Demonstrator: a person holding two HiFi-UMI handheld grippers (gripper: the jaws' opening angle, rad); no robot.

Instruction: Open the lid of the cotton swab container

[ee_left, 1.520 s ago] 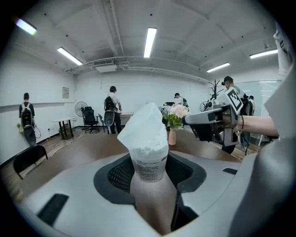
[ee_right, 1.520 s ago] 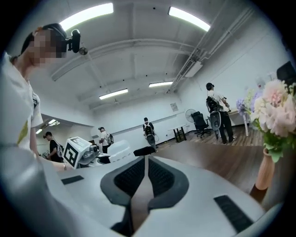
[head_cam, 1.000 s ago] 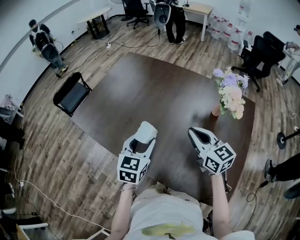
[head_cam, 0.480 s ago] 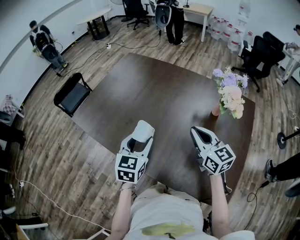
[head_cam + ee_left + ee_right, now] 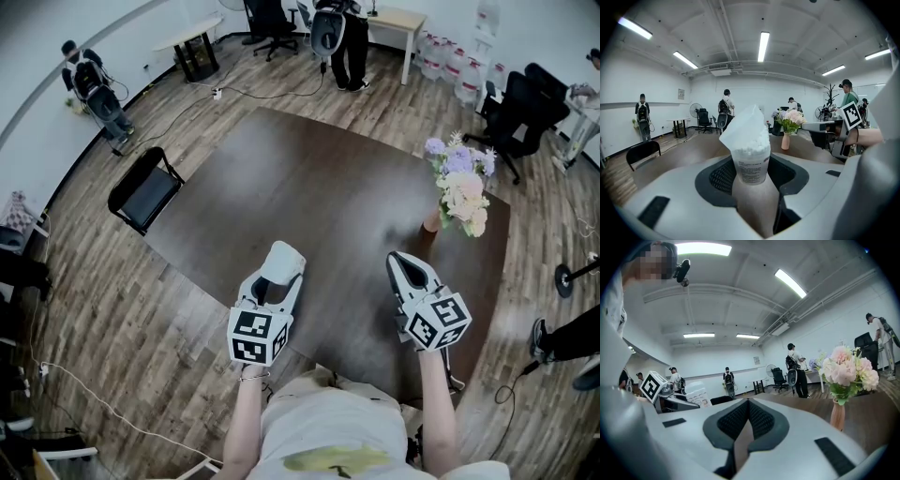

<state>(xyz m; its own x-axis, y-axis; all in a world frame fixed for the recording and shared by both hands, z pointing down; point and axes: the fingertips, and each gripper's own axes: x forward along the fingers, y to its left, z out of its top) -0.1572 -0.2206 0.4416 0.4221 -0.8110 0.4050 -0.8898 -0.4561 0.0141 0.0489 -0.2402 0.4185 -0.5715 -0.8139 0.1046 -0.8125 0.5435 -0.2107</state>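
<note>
Left tongs (image 5: 272, 283): clamped on the clear round plastic cotton swab container (image 5: 751, 165), upright over the dark wooden tabletop (image 5: 309, 187).
Right tongs (image 5: 405, 270): clenched, empty.
Lid (image 5: 744, 125): white, tilted atop container.
Bearing: container lies left of right tongs, apart.

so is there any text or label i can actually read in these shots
Nothing reads clearly.
On the cotton swab container: a label of small print, too blurred to read.
On the wall sign: too small to read.
On the marker cube: a black-and-white square pattern, no words.
</note>
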